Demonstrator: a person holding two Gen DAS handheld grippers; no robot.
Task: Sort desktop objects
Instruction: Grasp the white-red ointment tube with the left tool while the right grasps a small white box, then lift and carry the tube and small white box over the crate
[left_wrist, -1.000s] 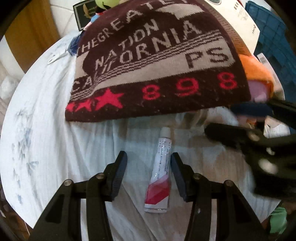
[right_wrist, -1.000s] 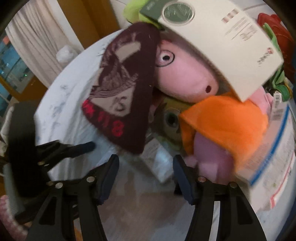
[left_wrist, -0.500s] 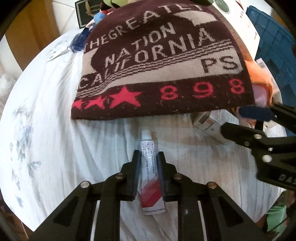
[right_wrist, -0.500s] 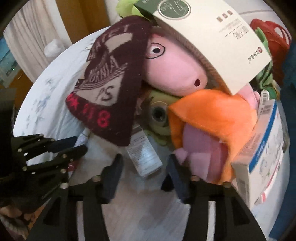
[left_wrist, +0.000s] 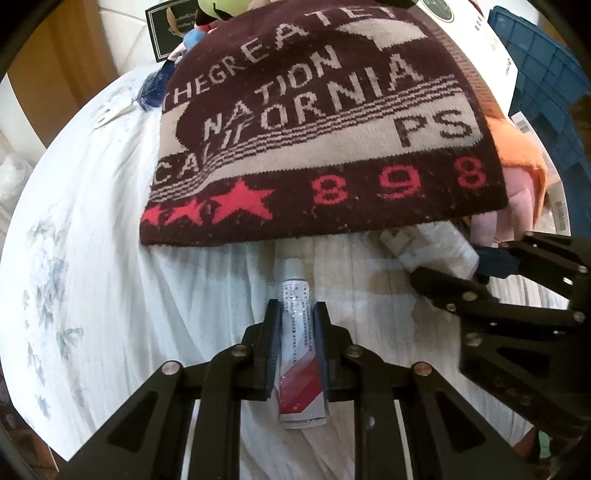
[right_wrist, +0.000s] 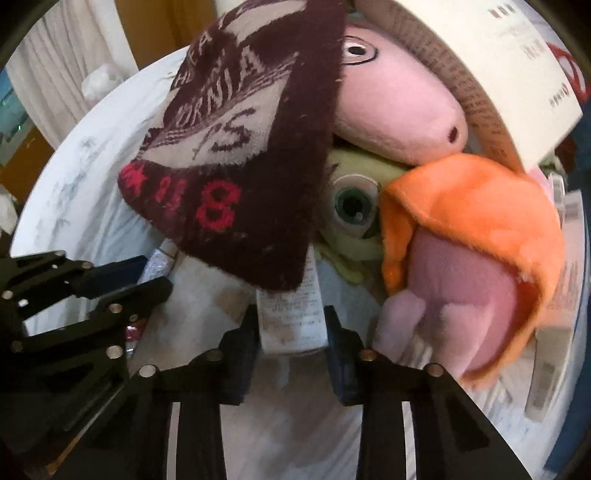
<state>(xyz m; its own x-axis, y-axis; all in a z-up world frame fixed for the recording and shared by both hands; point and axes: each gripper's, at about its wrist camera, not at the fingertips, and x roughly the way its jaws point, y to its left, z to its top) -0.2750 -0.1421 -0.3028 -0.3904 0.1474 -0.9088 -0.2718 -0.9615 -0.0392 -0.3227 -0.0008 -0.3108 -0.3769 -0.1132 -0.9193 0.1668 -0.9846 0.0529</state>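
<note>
**A:** What does the left gripper (left_wrist: 295, 314) have between its jaws?

**B:** A small ointment tube (left_wrist: 298, 339), white with a red-striped lower end. The jaws are clamped on its middle, pads pressing both sides. The tube lies on the white cloth-covered round table (left_wrist: 92, 240), its cap pointing toward the hem of a maroon knit beanie (left_wrist: 317, 122) lettered "CALIFORNIA" with red stars and numerals.

**A:** And the right gripper (right_wrist: 291, 325)?

**B:** Its jaws have just been closing and now pinch a small white printed box (right_wrist: 291, 314) from both sides. The box's far end is tucked under the beanie's (right_wrist: 240, 166) edge; its near end sits on the table.

**A:** What surrounds the two tools?

**B:** A heap of things. A pink plush pig (right_wrist: 399, 110) in an orange dress (right_wrist: 472, 210) lies just right of the box, a green plush toy (right_wrist: 354, 203) sits behind it, and a large white carton (right_wrist: 509, 66) leans across the pig's head. In the left wrist view, a blue plastic crate (left_wrist: 546, 85) stands at the far right edge.

**A:** How close are the grippers?

**B:** Side by side on the table, near each other but apart.
</note>
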